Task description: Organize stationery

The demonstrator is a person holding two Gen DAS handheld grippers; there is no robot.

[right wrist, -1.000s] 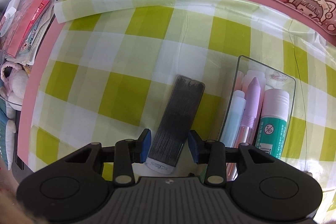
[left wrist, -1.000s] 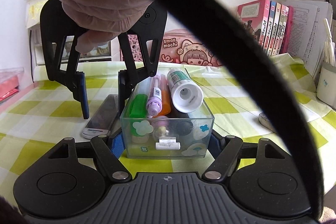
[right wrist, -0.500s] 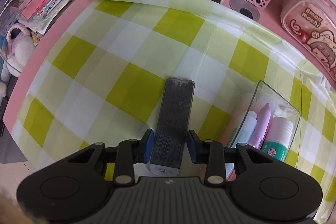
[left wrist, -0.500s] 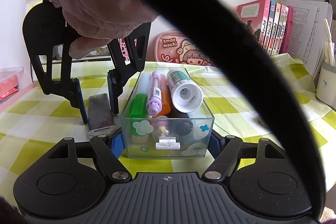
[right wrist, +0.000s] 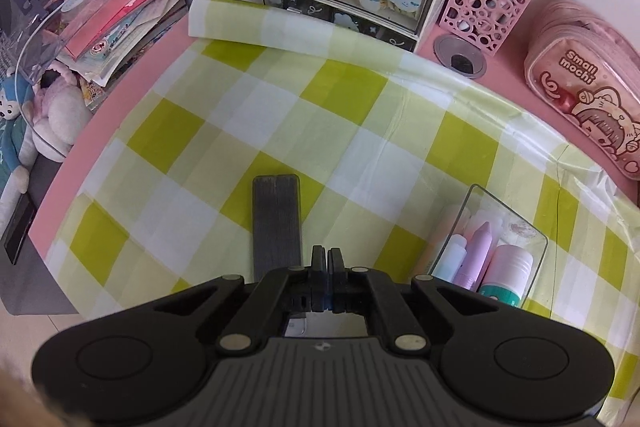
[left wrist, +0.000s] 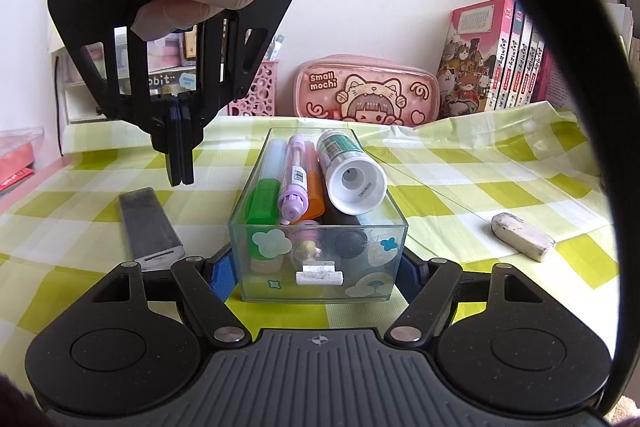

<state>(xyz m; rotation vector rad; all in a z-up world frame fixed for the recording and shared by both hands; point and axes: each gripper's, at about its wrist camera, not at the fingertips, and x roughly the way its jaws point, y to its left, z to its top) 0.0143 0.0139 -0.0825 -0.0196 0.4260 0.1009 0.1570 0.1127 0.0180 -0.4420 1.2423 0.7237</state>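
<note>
The grey case (right wrist: 276, 223) lay partly hidden behind the clenched, empty right hand-held gripper (right wrist: 327, 259); left hand-held gripper (left wrist: 316, 267) clasped the clear box (left wrist: 320, 259).

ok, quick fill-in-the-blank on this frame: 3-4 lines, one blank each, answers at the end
1. The left gripper is shut on the clear ____.
2. The right gripper is shut and holds ____.
3. The grey flat case lies on the checked ____.
4. The used eraser lies ____ the clear box.

Missing: box; nothing; cloth; outside
</note>
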